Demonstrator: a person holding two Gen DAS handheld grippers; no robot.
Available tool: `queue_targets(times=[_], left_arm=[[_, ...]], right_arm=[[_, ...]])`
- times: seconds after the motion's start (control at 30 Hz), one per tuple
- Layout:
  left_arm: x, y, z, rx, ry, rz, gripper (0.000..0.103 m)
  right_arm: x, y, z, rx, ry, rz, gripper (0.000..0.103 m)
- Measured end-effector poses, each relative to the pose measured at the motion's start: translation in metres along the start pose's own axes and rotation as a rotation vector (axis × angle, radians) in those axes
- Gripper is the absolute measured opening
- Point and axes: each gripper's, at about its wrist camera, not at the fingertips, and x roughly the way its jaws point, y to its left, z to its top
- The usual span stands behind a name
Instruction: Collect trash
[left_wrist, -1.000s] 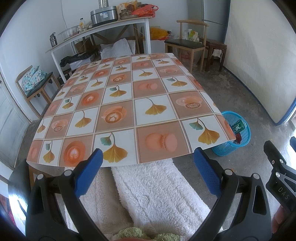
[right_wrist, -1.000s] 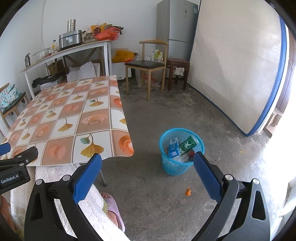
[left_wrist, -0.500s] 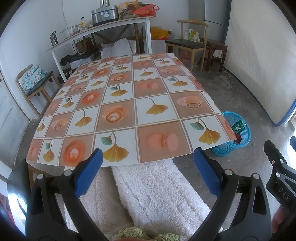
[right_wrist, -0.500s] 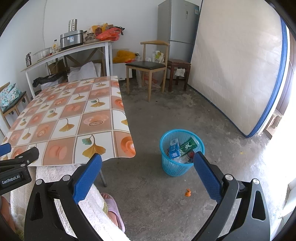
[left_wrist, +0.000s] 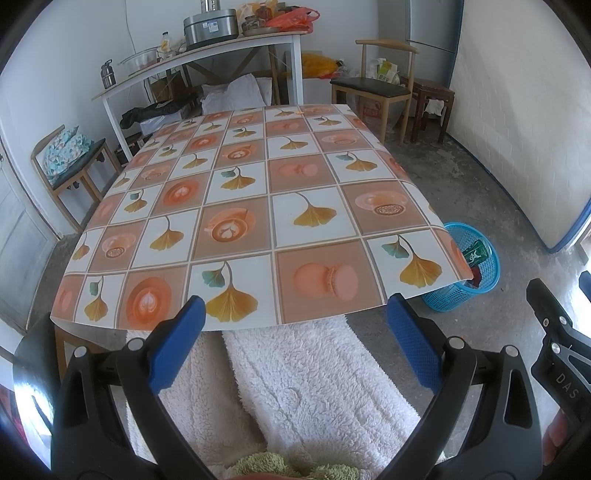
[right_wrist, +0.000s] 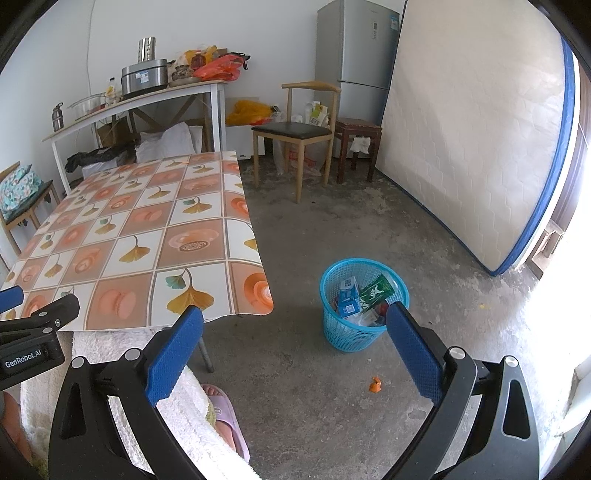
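Both grippers, left (left_wrist: 293, 334) and right (right_wrist: 293, 341), hang wide open and empty near the counter (left_wrist: 258, 206), the right facing the bin (right_wrist: 364, 306) where trash (right_wrist: 360, 295) lies, likely eyeing the orange scrap (right_wrist: 375, 384) on the floor.

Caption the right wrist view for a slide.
Open right gripper faces a blue trash basket on the floor beside the table.
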Motion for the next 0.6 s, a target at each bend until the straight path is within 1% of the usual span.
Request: queue_targets(times=[0.6], left_arm=[[-0.0006, 0.0002, -0.0001, 0.001, 0.001, 0.000, 0.094]], right_arm=[[0.0000, 0.0004, 0.0007, -0.001, -0.001, 0.001, 0.096]])
